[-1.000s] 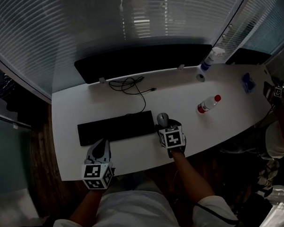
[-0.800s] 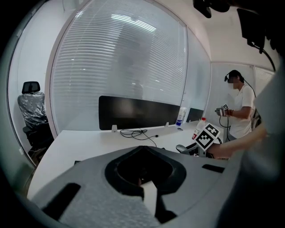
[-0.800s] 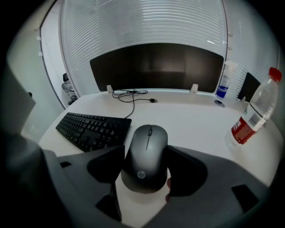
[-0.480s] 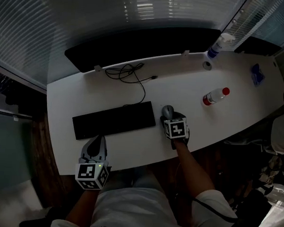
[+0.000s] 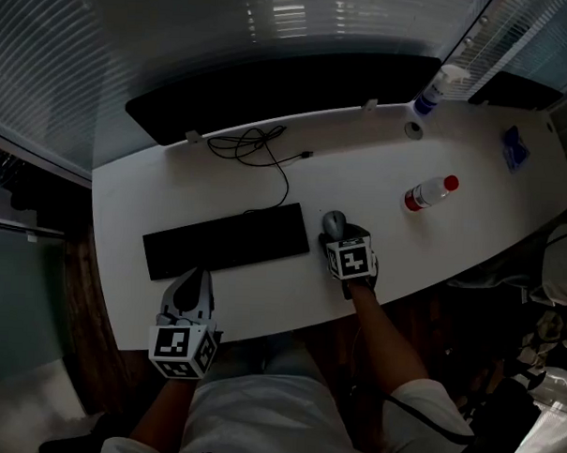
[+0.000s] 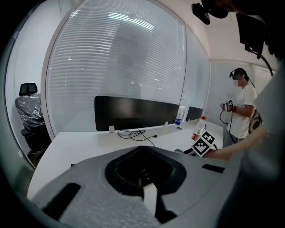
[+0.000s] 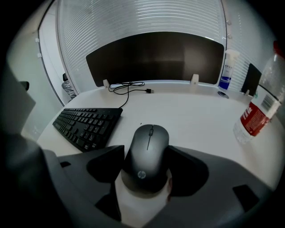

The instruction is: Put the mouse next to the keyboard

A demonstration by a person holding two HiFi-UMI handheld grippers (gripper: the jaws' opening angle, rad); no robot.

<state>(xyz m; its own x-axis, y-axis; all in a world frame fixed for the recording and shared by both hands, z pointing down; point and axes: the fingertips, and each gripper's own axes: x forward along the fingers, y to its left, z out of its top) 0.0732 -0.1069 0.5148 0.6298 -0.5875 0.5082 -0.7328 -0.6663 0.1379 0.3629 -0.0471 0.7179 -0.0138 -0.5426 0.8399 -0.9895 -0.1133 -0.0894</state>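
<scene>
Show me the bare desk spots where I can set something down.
Bare white desk lies between the coiled black cable and the clear red-capped bottle, and left of the cable behind the black keyboard. Crowded: the keyboard's right end, where the right gripper holds the dark grey mouse.

Desk, clearances from mouse.
- 9 o'clock: keyboard just beside; blocked.
- 10–11 o'clock: loose cable, apart.
- 12 o'clock: bare surface up to monitor.
- 2 o'clock: bottle, well apart; open lane between.
</scene>
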